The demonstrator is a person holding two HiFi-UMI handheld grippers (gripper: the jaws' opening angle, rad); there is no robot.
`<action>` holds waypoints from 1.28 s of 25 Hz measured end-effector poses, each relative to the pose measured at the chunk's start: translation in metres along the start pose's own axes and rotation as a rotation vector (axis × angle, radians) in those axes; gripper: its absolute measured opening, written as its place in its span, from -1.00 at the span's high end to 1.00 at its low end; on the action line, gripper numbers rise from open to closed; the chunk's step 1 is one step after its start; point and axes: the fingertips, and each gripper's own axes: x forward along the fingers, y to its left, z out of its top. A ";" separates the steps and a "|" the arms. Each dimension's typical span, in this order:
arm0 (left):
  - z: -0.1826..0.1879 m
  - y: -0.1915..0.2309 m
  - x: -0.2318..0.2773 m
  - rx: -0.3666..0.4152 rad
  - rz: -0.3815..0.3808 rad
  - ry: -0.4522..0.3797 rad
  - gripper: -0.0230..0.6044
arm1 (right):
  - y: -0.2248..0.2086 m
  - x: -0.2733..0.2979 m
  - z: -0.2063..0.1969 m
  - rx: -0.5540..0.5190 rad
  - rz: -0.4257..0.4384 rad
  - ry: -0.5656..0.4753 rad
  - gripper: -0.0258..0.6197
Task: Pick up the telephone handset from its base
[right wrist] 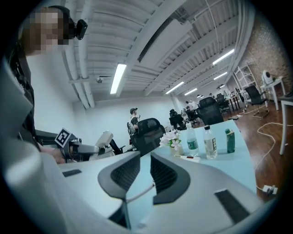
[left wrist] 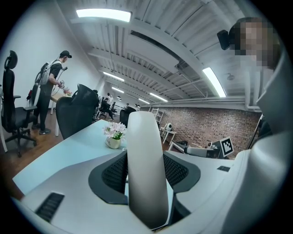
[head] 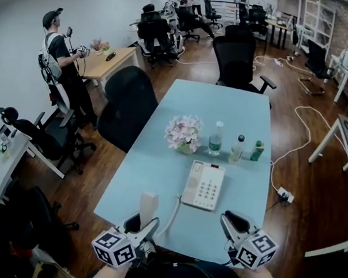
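Observation:
The white telephone base [head: 203,184] with its keypad lies on the light blue table [head: 158,165], in front of me. My left gripper [head: 144,223] is shut on the white handset [head: 147,206], which stands upright above the table's near edge, left of the base. In the left gripper view the handset [left wrist: 144,155] fills the gap between the two jaws. A curly cord [head: 171,213] runs from the handset to the base. My right gripper [head: 227,219] hovers near the base's front right corner. Its jaws [right wrist: 145,157] stand a narrow gap apart with nothing between them.
Behind the base stand a pot of pink flowers [head: 184,134], two clear bottles [head: 216,140] and a small green bottle [head: 257,150]. Black office chairs [head: 127,107] flank the table. A person [head: 61,58] stands at the far left. A power strip [head: 285,194] lies on the floor.

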 end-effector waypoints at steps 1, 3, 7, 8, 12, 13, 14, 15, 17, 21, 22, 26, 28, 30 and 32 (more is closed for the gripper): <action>0.000 -0.001 0.001 0.005 -0.003 0.002 0.23 | 0.000 -0.001 0.000 0.007 0.000 -0.004 0.63; 0.001 -0.002 0.002 0.013 -0.007 0.004 0.23 | -0.004 -0.002 0.000 0.043 -0.002 -0.010 0.75; 0.005 -0.004 0.004 0.026 -0.013 0.005 0.23 | -0.011 -0.006 -0.001 0.077 -0.015 -0.009 0.75; 0.006 -0.006 0.005 0.028 -0.014 0.005 0.23 | -0.011 -0.007 0.000 0.080 -0.013 -0.009 0.76; 0.006 -0.007 0.007 0.038 -0.016 0.008 0.23 | -0.009 -0.008 0.001 0.098 0.005 -0.022 0.76; 0.006 -0.007 0.007 0.039 -0.017 0.009 0.23 | -0.008 -0.007 0.003 0.095 0.005 -0.024 0.76; 0.006 -0.007 0.008 0.039 -0.018 0.009 0.23 | -0.008 -0.007 0.004 0.091 0.003 -0.026 0.76; 0.006 -0.007 0.008 0.039 -0.019 0.008 0.23 | -0.009 -0.007 0.004 0.090 0.002 -0.027 0.76; 0.007 -0.009 0.008 0.039 -0.022 0.006 0.23 | -0.009 -0.008 0.004 0.090 0.000 -0.029 0.76; 0.008 -0.010 0.006 0.042 -0.019 0.005 0.23 | -0.009 -0.009 0.001 0.101 0.009 -0.031 0.76; 0.008 -0.011 0.006 0.043 -0.019 0.005 0.23 | -0.008 -0.009 0.001 0.102 0.010 -0.031 0.76; 0.008 -0.013 0.009 0.046 -0.026 0.004 0.23 | -0.010 -0.010 -0.001 0.092 0.005 -0.028 0.76; 0.008 -0.014 0.011 0.048 -0.030 0.006 0.23 | -0.012 -0.012 -0.002 0.087 -0.011 -0.027 0.76; 0.009 -0.016 0.011 0.049 -0.033 0.007 0.23 | -0.014 -0.014 0.001 0.077 -0.032 -0.026 0.85; 0.010 -0.017 0.011 0.050 -0.035 0.006 0.23 | -0.016 -0.016 0.001 0.078 -0.046 -0.022 0.86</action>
